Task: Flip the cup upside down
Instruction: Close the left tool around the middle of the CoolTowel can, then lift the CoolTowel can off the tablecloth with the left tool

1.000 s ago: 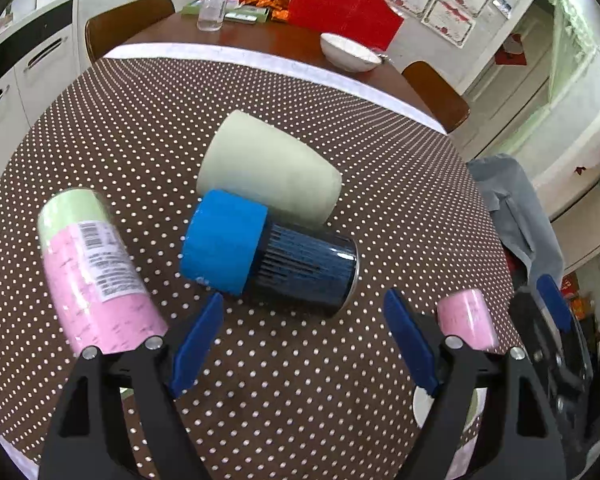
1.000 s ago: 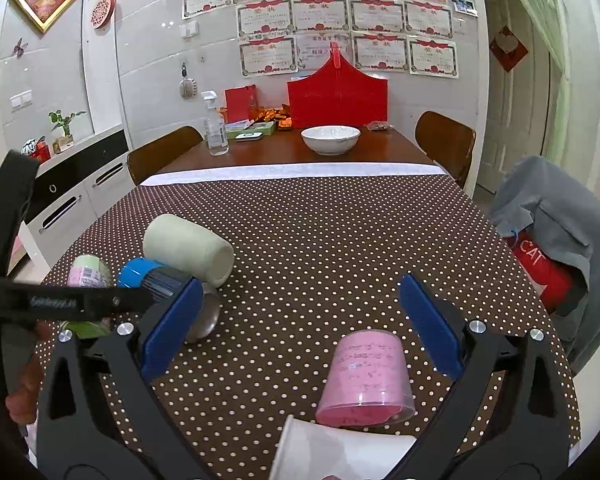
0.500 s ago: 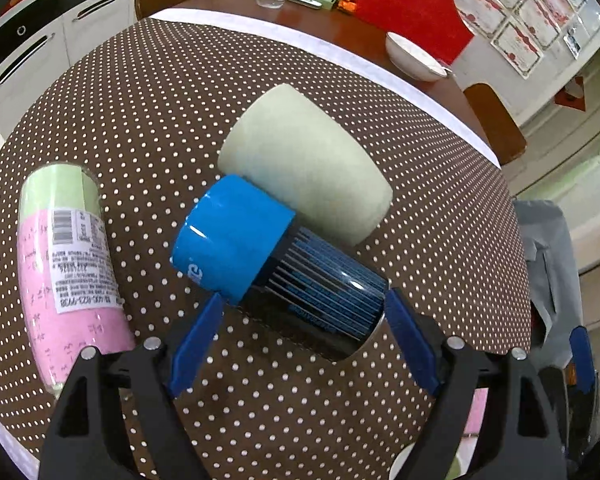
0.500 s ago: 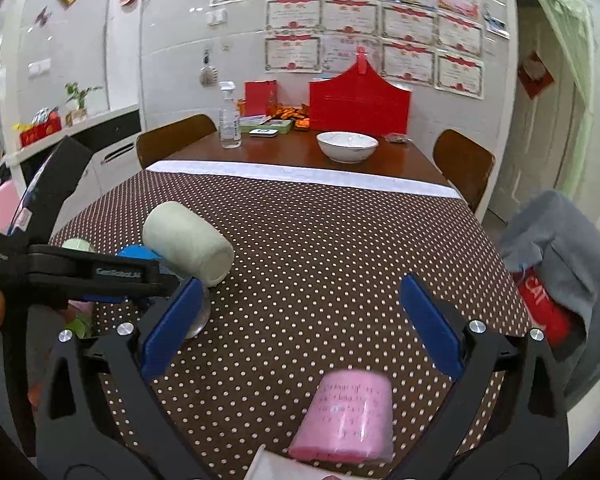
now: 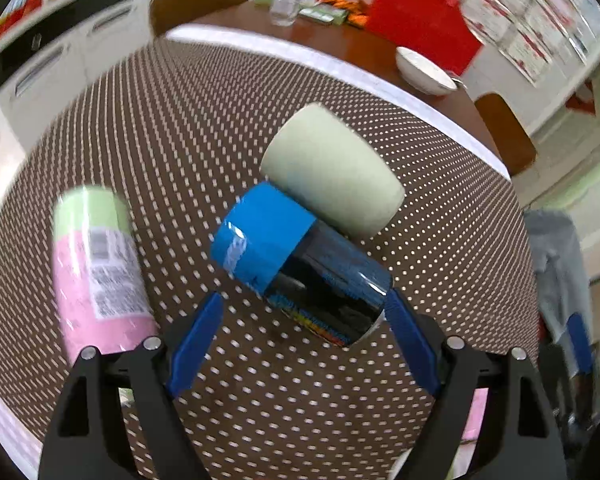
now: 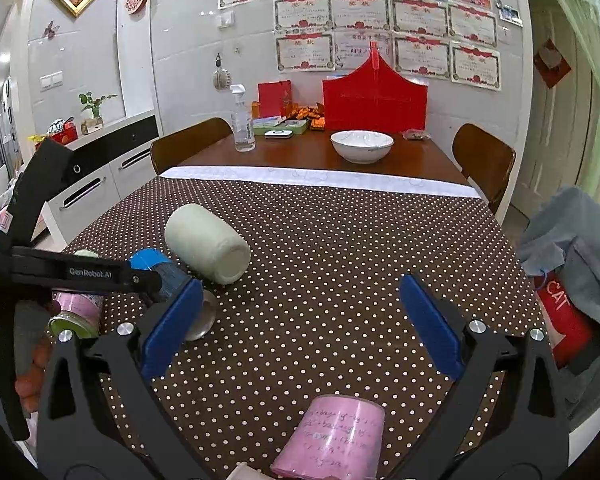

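Your left gripper (image 5: 300, 340) is spread wide, its flat blue pads flanking, not touching, the glossy black cup (image 5: 300, 268) with the blue band, lying on its side on the dotted tablecloth (image 5: 180, 128). It touches a matte pale-green cup (image 5: 332, 168). Your right gripper (image 6: 300, 320) is released, empty.

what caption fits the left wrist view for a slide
Open left gripper poised around the shiny end of a blue-banded black cup lying beside a pale green cup on the dotted tablecloth.
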Demonstrator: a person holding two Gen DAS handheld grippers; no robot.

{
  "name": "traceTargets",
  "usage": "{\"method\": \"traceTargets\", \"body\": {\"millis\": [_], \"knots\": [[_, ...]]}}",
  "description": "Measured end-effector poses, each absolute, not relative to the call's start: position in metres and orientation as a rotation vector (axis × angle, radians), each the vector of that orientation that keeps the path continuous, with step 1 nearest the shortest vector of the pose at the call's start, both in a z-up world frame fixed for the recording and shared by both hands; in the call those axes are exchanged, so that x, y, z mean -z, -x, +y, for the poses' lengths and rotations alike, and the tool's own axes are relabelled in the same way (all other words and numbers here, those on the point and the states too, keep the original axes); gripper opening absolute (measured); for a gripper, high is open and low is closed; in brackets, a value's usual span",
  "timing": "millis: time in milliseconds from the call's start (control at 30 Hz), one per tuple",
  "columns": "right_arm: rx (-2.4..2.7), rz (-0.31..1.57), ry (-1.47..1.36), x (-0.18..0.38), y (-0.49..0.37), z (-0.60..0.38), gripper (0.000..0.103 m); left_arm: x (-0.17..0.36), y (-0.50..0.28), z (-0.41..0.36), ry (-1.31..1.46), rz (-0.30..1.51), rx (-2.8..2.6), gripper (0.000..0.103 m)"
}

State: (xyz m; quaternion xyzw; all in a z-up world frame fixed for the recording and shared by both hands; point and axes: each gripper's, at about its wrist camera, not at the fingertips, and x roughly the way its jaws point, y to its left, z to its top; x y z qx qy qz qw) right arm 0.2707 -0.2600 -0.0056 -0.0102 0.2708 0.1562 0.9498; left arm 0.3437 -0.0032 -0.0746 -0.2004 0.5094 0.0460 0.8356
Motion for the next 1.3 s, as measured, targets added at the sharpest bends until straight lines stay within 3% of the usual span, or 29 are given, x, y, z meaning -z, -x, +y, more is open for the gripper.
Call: {"method": "traceTargets", "body": {"millis": [267, 800, 1300], "knots": [[-0.323, 0.561, 0.056, 0.000, -0.295, -0.259, 0.097, 0.080, -0.374, -0.004, 0.521, 1.182, -0.282, 0.082], [-0.381, 0.707, 0.096, 0.027, -0.381, -0.244, 0.097, 0.088, -0.451, -0.025, 0.610, 1.206, -0.423, 0.082], [-0.412, 0.746, 0.095, 0.031, -0.373, -0.240, 0.097, 0.128, -0.481, -0.050, 0.553, 1.290, -0.266, 0.080]]}}
